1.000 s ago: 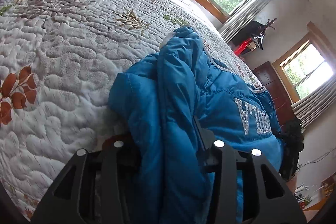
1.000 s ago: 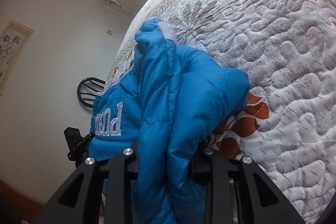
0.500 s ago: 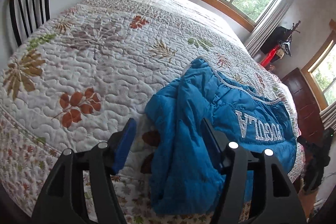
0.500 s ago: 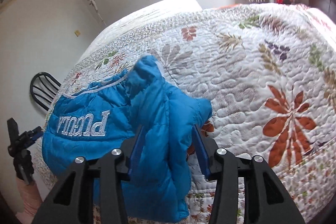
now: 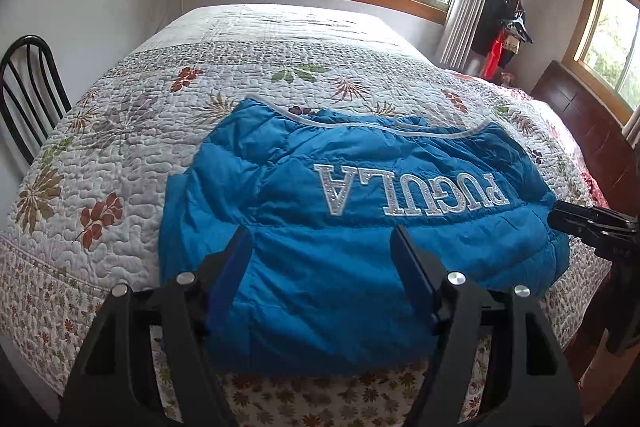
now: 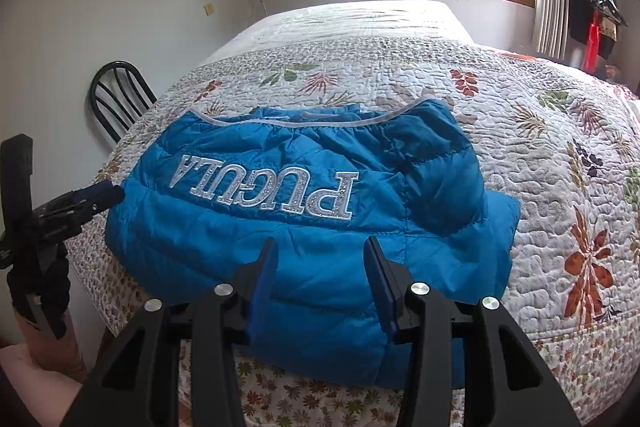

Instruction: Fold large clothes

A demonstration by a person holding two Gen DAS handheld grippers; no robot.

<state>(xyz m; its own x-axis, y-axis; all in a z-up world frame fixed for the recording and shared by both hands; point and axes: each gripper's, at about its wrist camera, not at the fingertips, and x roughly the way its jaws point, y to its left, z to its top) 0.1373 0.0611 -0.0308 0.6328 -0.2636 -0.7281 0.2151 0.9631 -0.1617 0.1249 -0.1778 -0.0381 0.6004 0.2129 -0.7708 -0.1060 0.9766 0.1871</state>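
Observation:
A blue puffer jacket (image 5: 352, 211) with silver "PUGULA" lettering lies folded on the near edge of the bed, its front part hanging over the edge. It also shows in the right wrist view (image 6: 304, 203). My left gripper (image 5: 322, 243) is open and empty, pulled back in front of the jacket's left half. My right gripper (image 6: 320, 251) is open and empty, pulled back in front of the jacket's middle. The right gripper shows at the right edge of the left wrist view (image 5: 592, 223); the left gripper shows at the left of the right wrist view (image 6: 80, 205).
The bed carries a white quilt with leaf patterns (image 5: 168, 115). A black chair (image 5: 28, 95) stands at the bed's left side. A dark wooden cabinet (image 5: 584, 131) and a coat stand (image 5: 508, 27) are at the far right, under windows.
Both grippers let go of the jacket's folded sides, opened and drew back from the bed. The jacket now lies flat with its sides folded in.

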